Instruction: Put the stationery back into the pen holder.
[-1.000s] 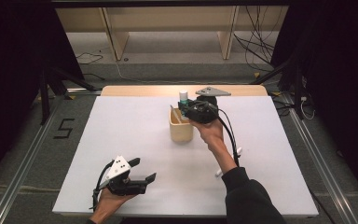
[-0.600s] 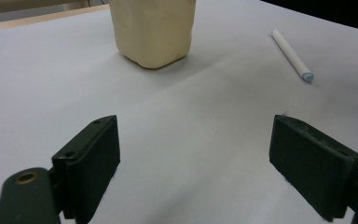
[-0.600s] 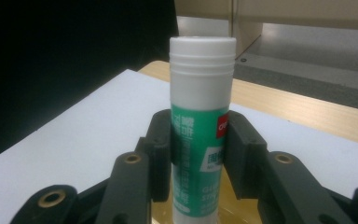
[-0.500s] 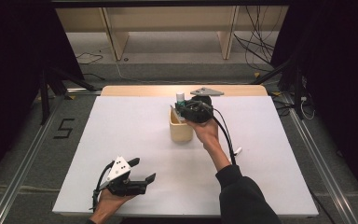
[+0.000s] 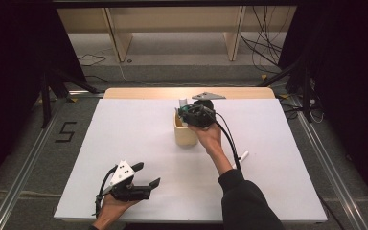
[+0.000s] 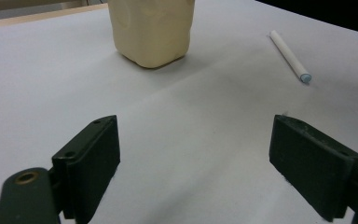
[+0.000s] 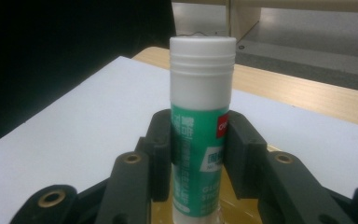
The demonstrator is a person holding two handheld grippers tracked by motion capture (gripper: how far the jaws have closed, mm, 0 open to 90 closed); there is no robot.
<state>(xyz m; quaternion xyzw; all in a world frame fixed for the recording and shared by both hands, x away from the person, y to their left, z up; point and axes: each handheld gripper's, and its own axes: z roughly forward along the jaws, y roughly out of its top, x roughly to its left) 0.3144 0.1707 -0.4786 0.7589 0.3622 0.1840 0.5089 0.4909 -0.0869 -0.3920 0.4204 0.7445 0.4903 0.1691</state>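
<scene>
My right gripper (image 5: 188,111) is shut on a glue stick (image 7: 200,135) with a green label and a white cap (image 5: 182,102), held upright over the mouth of a cream-coloured cup (image 5: 184,134) near the table's far middle. Both black jaws press the stick's sides in the right gripper view (image 7: 199,149). The cup (image 6: 151,29) also stands ahead of my left gripper (image 6: 193,168), whose jaws are wide apart with nothing between them. That left gripper (image 5: 146,175) rests low at the near left of the white table (image 5: 124,129).
A white pen (image 5: 240,158) lies on the table right of my right forearm; it also lies at the upper right of the left gripper view (image 6: 289,55). A wooden strip (image 5: 139,92) edges the table's far side. Dark floor, rails and cables surround it.
The right gripper with the glue stick has shifted slightly left and toward the far side over the cup. The left gripper has stayed where it was.
</scene>
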